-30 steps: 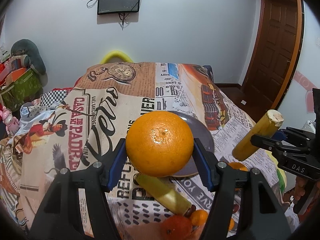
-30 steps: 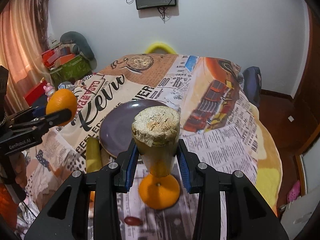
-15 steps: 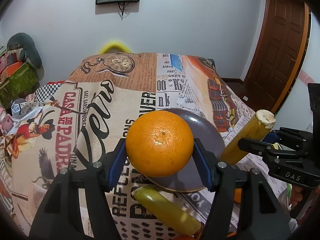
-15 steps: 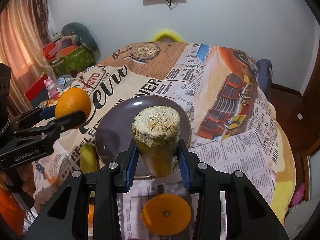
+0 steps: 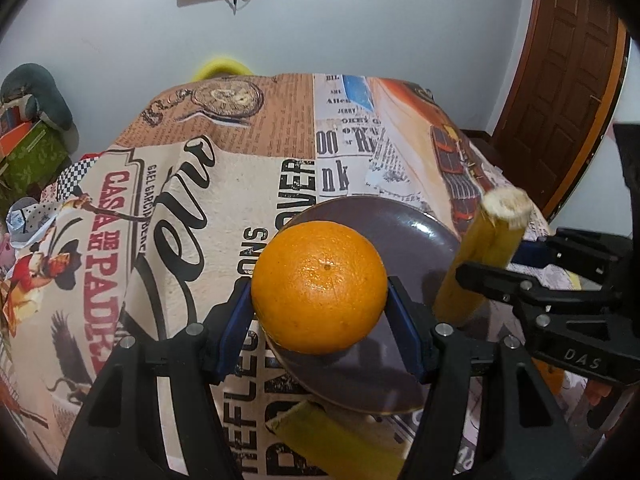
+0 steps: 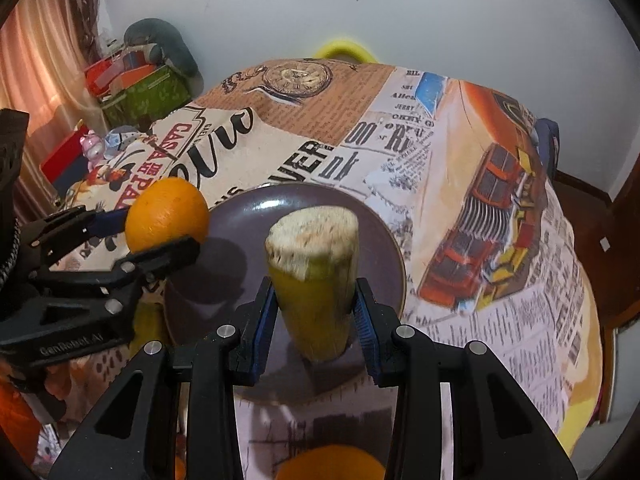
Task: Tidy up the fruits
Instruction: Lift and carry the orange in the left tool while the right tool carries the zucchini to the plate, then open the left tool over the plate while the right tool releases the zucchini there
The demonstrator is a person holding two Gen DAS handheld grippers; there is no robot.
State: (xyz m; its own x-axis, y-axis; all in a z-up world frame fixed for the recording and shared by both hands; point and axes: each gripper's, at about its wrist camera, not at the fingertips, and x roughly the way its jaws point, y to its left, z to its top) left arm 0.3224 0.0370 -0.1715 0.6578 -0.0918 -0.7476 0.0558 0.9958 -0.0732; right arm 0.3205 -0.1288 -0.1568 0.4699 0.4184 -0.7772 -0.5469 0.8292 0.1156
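While both loads are now hanging over the plate [image 6: 384,236] rather than short of it, your left gripper [image 5: 320,312] is clamping the orange [image 5: 319,286] and your right gripper [image 6: 316,312] is gripping the sugarcane piece [image 6: 314,276]; release is becoming possible.

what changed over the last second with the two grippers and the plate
Both grippers moved forward over the table toward the round dark purple plate. The left gripper now holds its round orange over the plate's near left edge, and the right gripper has brought its yellow-green cut stalk piece down over the plate's near part. Neither let go; the plate and patterned tablecloth stayed put.
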